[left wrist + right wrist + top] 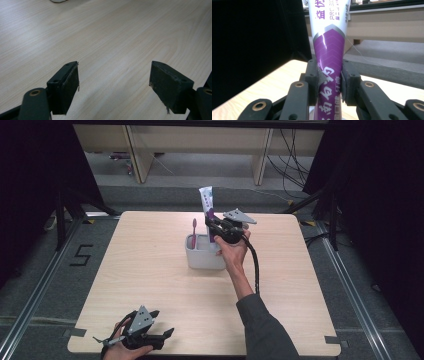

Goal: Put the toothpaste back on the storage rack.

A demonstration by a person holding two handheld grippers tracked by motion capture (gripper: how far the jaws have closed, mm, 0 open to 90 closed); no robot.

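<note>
High view: right tongs level, clamping upright toothpaste tube.

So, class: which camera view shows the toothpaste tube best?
The right gripper view: the toothpaste tube is close up, lettering readable, clamped by the right gripper. The high view shows it small, upright over the holder. The left gripper view shows bare table.

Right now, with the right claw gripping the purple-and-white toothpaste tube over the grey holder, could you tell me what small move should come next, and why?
Probably lower the right claw a little further. It is clamped on the upright purple-and-white toothpaste tube, whose bottom end is just at the rim of the grey plastic holder beside the pink toothbrush. Opening too soon might let it tip.
</note>
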